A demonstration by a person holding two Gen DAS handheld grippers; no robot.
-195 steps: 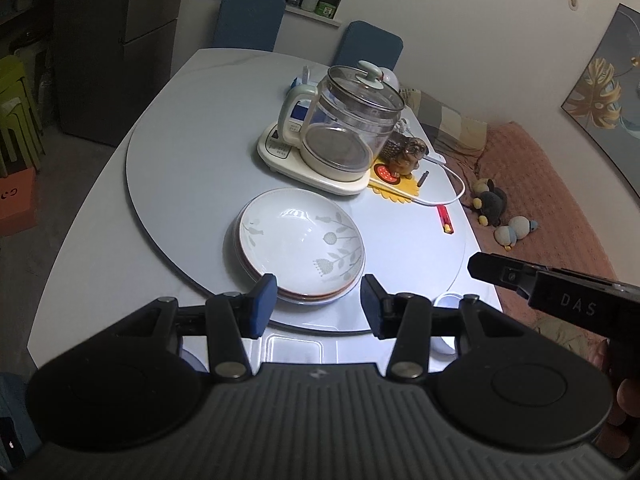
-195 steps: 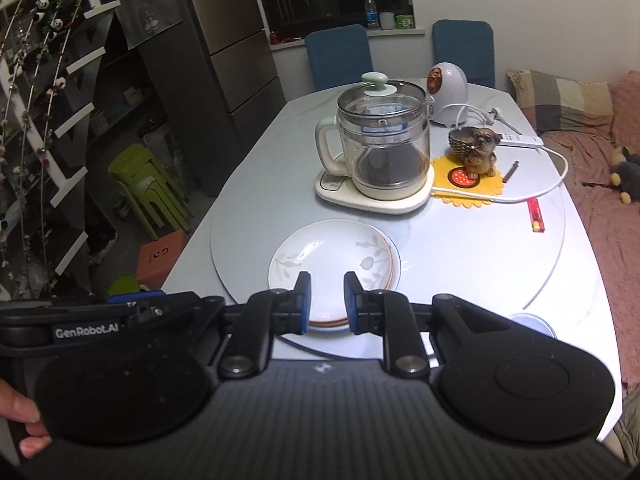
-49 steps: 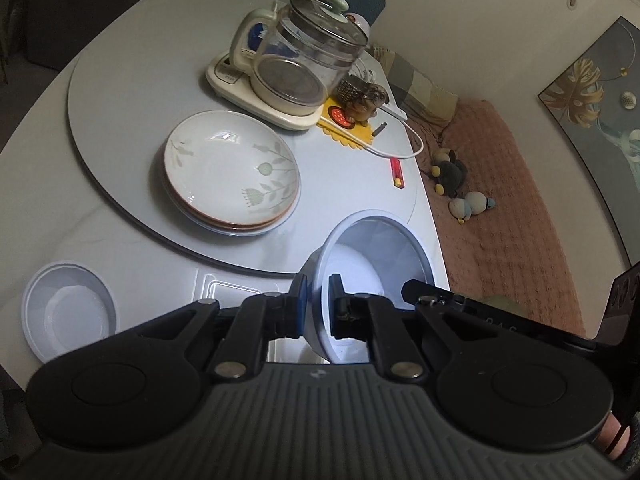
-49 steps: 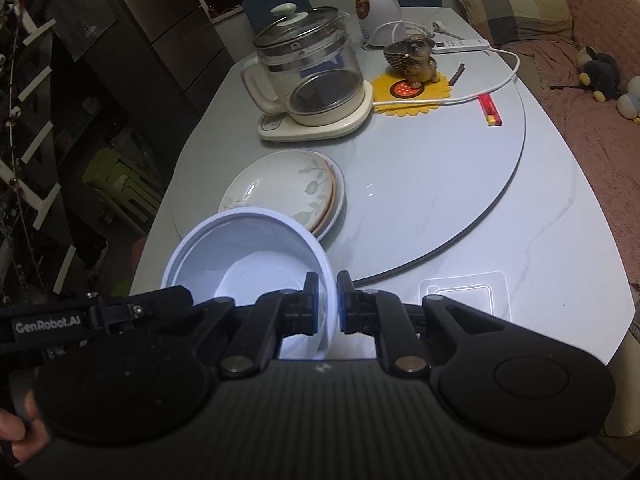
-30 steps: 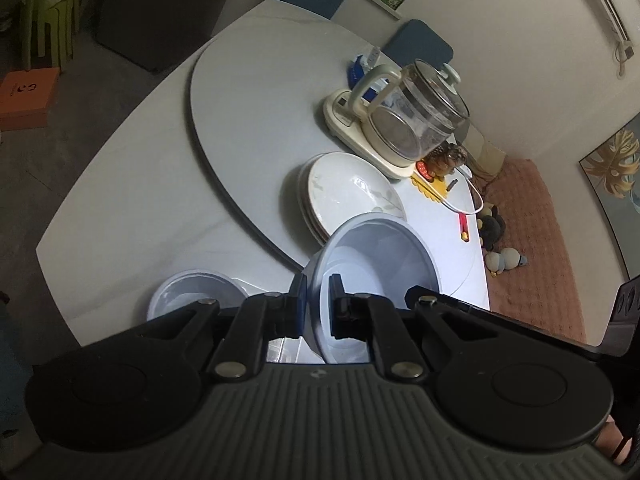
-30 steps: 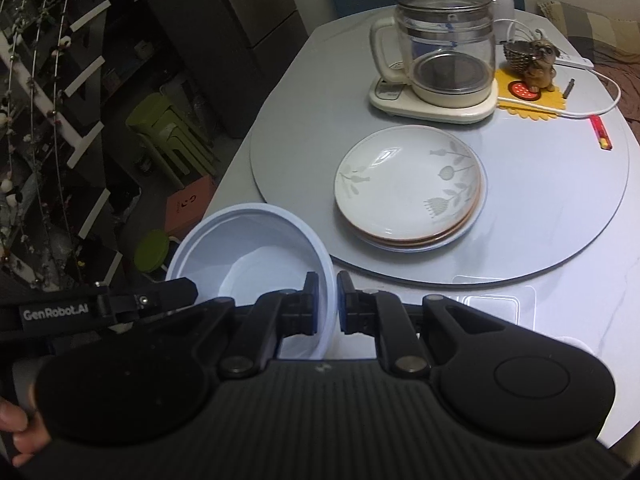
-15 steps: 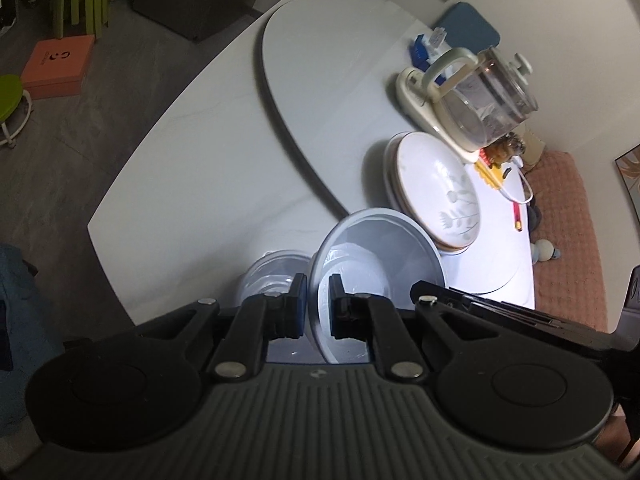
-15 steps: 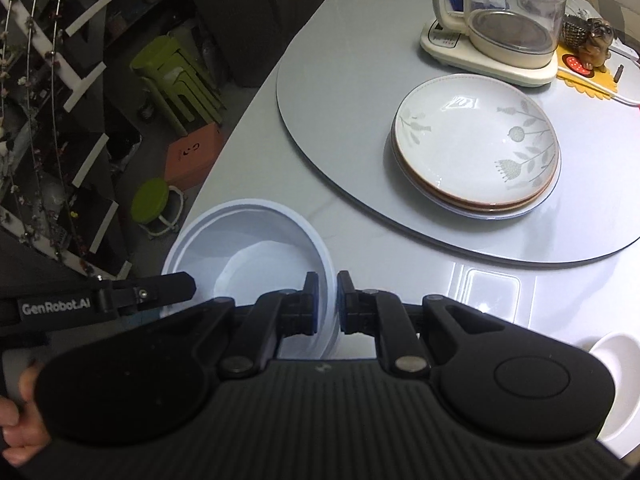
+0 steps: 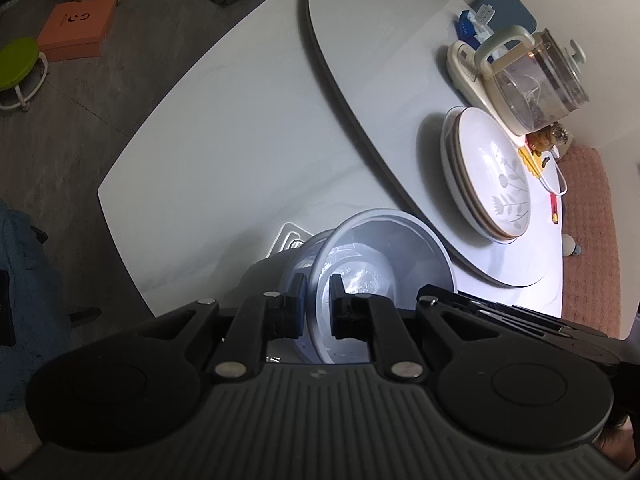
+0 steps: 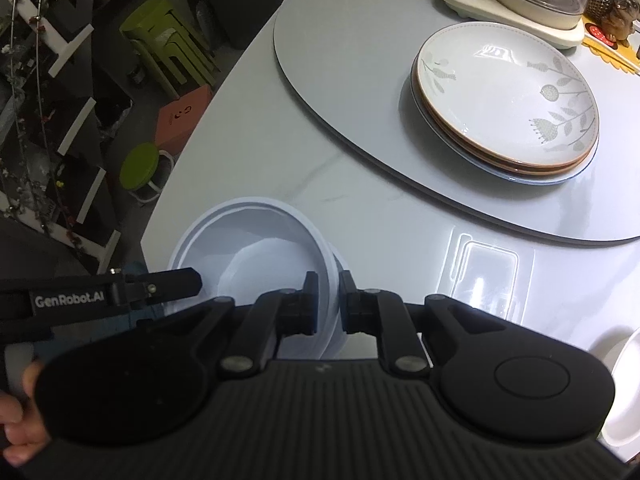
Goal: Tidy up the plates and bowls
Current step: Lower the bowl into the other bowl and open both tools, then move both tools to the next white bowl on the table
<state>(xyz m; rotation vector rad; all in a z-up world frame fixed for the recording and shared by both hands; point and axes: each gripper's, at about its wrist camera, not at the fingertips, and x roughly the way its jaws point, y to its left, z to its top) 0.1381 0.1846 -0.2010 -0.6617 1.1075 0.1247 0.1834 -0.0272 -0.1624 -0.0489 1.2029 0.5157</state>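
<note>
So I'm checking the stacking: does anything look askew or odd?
Yes. The white bowl sits tilted, partway into another bowl near the table edge, with both grippers clamped on its rim. The plates are stacked neatly.

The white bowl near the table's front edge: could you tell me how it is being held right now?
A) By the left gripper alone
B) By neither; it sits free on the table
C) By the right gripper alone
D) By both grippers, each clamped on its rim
D: the left gripper pinches one side of the white bowl's rim, and the right gripper pinches the opposite side, each with one finger inside and one outside the wall.
</note>
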